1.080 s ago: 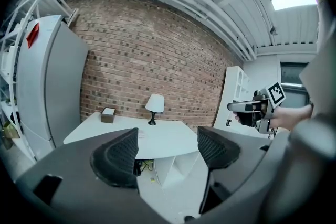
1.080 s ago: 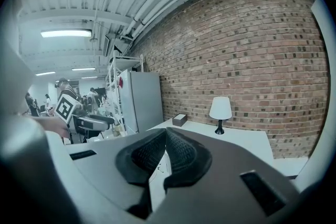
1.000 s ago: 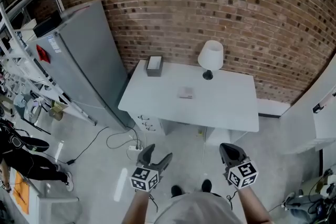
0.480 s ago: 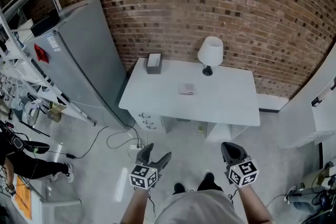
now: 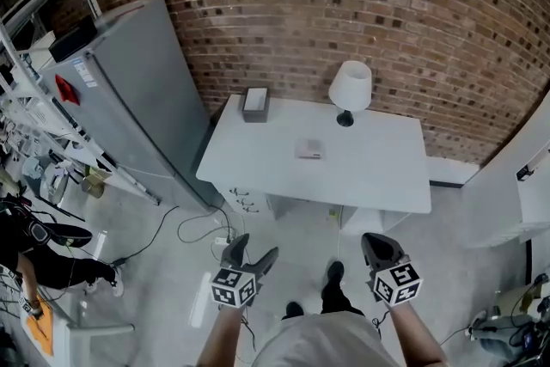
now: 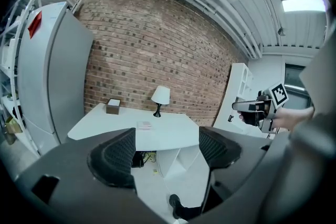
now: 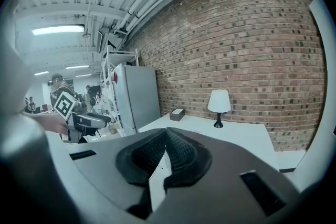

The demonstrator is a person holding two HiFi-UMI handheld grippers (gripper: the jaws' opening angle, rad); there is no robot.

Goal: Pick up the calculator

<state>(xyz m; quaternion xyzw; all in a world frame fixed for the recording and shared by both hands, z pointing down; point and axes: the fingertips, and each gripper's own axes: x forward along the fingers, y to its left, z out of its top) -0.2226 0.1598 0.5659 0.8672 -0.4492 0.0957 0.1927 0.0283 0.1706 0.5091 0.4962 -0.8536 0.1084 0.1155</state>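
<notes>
The calculator [image 5: 309,150] is a small flat pale slab lying near the middle of the white table [image 5: 258,176]; in the left gripper view the calculator [image 6: 144,125] shows far ahead. My left gripper [image 5: 250,253] is held well short of the table, over the floor, jaws open and empty; its left gripper view shows the gripper [image 6: 164,150] with a wide gap. My right gripper [image 5: 379,247] hovers at the same distance on the right, jaws closed together with nothing in them, as the right gripper [image 7: 165,153] view confirms.
A white lamp [image 5: 351,92] stands at the table's back right, a dark tissue box [image 5: 254,105] at its back left. A grey fridge [image 5: 129,99] stands left of the table, shelving [image 5: 34,116] beyond it. A brick wall [image 5: 344,13] is behind. Cables [image 5: 185,228] lie on the floor.
The view has shifted slightly, so the table sits a little lower and to the right in frame. Both grippers keep their places and jaw states.
</notes>
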